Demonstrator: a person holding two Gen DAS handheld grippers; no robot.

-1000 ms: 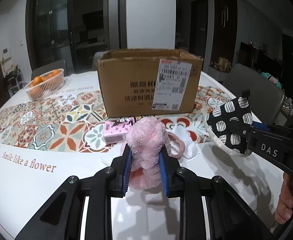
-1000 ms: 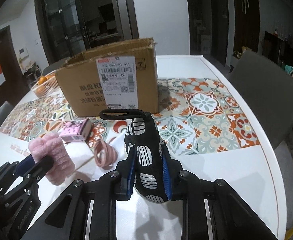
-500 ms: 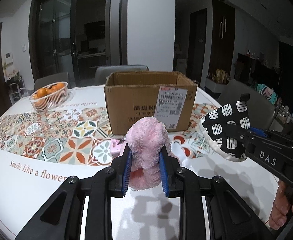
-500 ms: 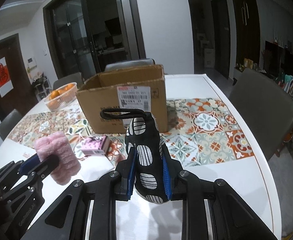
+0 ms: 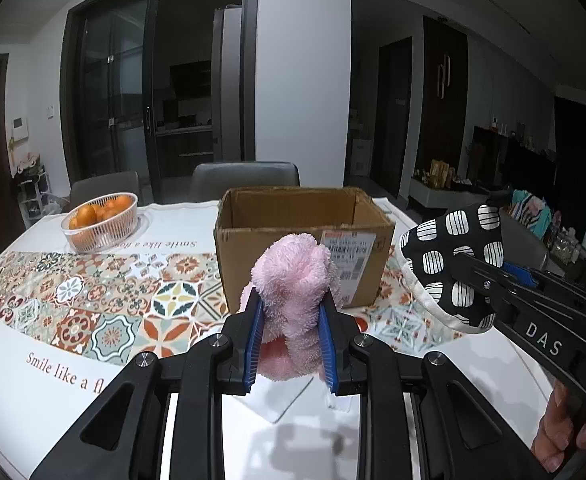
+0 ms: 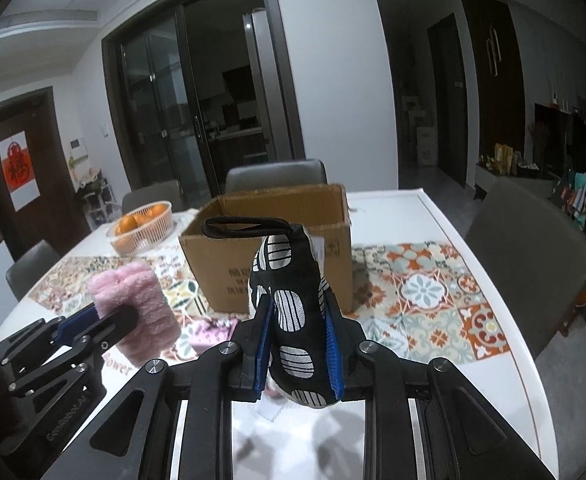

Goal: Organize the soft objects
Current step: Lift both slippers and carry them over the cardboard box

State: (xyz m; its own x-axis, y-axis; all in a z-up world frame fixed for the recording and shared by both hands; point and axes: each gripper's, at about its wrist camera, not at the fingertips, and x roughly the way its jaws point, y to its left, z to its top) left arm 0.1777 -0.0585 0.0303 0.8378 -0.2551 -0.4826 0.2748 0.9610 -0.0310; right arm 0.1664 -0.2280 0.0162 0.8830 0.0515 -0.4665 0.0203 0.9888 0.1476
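Note:
My left gripper point(image 5: 291, 346) is shut on a fluffy pink plush point(image 5: 293, 280) and holds it above the table, in front of the open cardboard box point(image 5: 305, 216). My right gripper point(image 6: 297, 346) is shut on a black oven mitt with white striped spots point(image 6: 289, 292), also held in the air before the box point(image 6: 269, 252). The mitt shows at the right of the left wrist view point(image 5: 453, 260), and the plush at the left of the right wrist view point(image 6: 133, 304).
A basket of oranges point(image 5: 101, 220) stands at the back left on the white table with its patterned runner point(image 5: 93, 300). A pink item point(image 6: 213, 332) and a white cloth point(image 5: 289, 400) lie below the grippers. Grey chairs point(image 6: 533, 264) surround the table.
Both grippers have risen with their loads, so the box's open top now shows from above. The small things on the table have dropped out of sight below the plush.

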